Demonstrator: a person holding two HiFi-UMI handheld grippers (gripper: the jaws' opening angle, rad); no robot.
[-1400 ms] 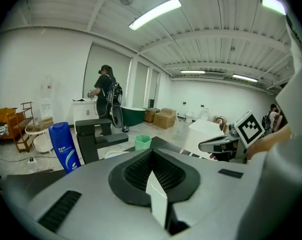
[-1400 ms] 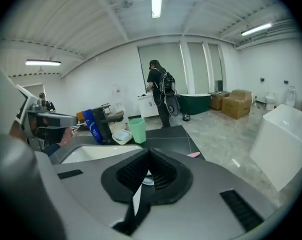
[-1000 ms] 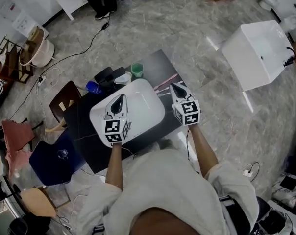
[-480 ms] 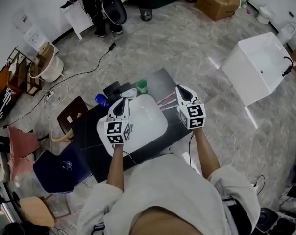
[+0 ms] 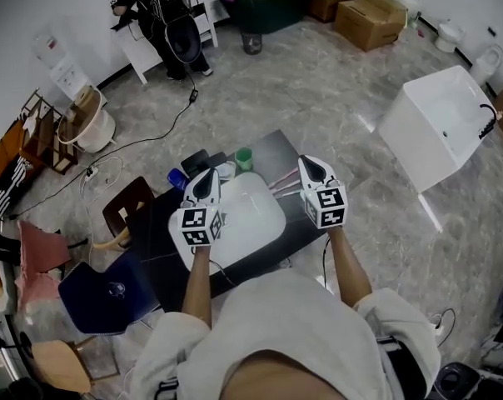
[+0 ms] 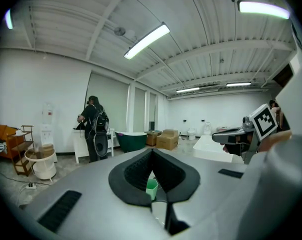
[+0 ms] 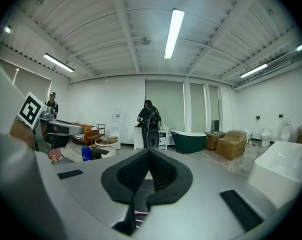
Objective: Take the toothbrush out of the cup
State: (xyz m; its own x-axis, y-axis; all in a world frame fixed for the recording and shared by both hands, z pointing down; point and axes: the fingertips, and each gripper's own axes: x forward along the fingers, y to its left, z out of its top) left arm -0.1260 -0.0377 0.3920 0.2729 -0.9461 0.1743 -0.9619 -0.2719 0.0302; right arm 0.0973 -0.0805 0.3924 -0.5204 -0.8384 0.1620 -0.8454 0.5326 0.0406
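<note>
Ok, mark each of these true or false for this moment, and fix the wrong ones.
1. The green cup stands on the dark table, on the far side of the white basin from the person. True.
2. The right claw grips a toothbrush. False: its jaws are together with nothing between them.
3. The left claw is spread wide open. False: its jaws are closed and it holds nothing.
4. A person in dark clothes stands by the far wall. True.
5. A white tub stands on the floor to the right of the table. True.
</note>
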